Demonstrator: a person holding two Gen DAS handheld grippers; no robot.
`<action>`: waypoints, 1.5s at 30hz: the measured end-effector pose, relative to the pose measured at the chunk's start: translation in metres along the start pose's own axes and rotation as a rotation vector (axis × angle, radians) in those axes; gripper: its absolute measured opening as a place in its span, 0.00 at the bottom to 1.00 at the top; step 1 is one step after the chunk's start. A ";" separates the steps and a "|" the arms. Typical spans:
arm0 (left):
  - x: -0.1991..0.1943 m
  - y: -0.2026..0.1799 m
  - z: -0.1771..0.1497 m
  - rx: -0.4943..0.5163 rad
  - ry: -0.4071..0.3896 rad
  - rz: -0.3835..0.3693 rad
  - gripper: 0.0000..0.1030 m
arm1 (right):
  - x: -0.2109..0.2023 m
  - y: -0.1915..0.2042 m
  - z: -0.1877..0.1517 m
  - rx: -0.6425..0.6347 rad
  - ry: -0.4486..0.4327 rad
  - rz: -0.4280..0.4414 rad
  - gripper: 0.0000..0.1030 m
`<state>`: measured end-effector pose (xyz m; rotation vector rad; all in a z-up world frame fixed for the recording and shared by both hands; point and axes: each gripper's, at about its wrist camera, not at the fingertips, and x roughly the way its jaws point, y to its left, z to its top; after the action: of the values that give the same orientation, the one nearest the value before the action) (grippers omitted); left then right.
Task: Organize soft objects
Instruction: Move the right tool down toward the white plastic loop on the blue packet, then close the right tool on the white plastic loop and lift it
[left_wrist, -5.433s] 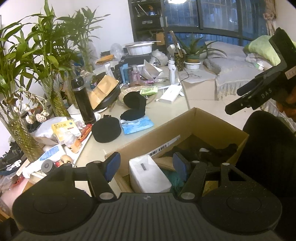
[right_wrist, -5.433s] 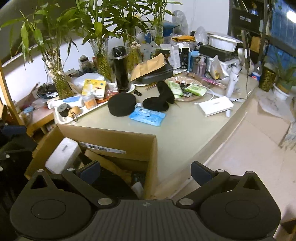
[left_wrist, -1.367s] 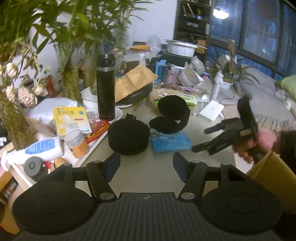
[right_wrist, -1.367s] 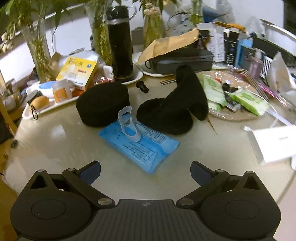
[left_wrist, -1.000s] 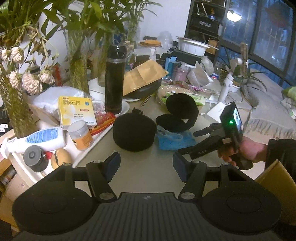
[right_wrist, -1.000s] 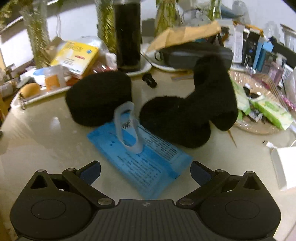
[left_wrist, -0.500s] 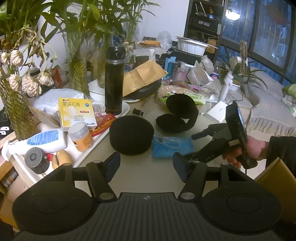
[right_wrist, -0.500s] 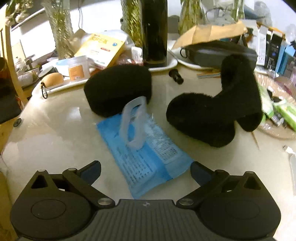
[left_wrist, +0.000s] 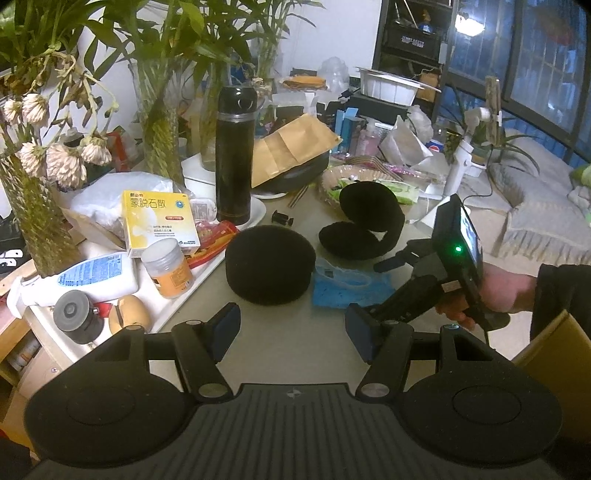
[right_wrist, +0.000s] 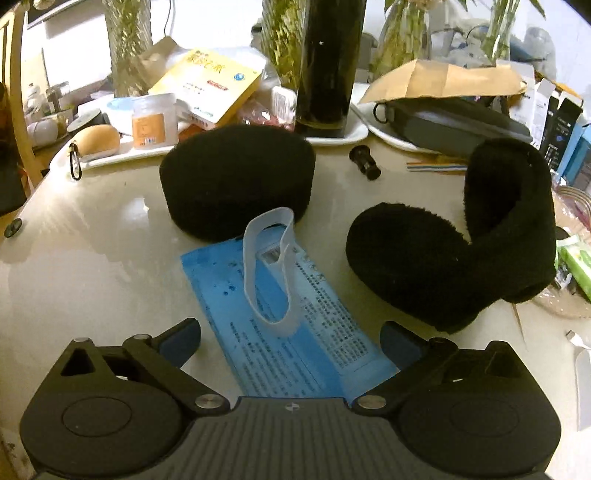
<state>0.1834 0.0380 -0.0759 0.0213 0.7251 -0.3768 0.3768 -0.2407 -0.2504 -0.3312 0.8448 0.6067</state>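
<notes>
We note three soft things lying close together on the pale, glossy table. The blue packet is flat and rectangular, printed with small dark text, with a translucent loop standing up from its top face; it lies between the two black pieces, its far end just beside the round black cushion. That cushion is a low, thick disc of matte, foam-like stuff, flat on top, sitting in front of the white tray that bears the tall dark bottle. To the right of the packet lies the fuzzy black earmuff, one pad flat on the table and the other raised on its curved band. We see the right gripper low over the near end of the packet, its jaws spread wide with a blue fingertip on either side; whether they touch the packet we cannot tell. In the left wrist view the left gripper hangs above bare table nearer us, jaws apart and nothing between them, with the cushion, packet and earmuff beyond. There a hand with a dark sleeve holds the right gripper angled down toward the packet. A yellow box, a small jar and a white bottle crowd the tray at left.
</notes>
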 end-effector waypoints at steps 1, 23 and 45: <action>0.000 0.001 0.000 -0.004 0.001 0.000 0.60 | -0.002 0.000 0.001 -0.004 0.011 0.003 0.94; 0.001 -0.004 -0.001 0.029 0.001 0.006 0.60 | -0.028 0.016 -0.018 -0.040 0.077 0.003 0.93; 0.001 -0.005 -0.003 0.039 0.003 0.020 0.60 | -0.031 0.001 -0.009 0.166 0.033 0.050 0.74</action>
<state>0.1810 0.0337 -0.0783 0.0661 0.7200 -0.3716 0.3551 -0.2561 -0.2318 -0.1698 0.9311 0.5747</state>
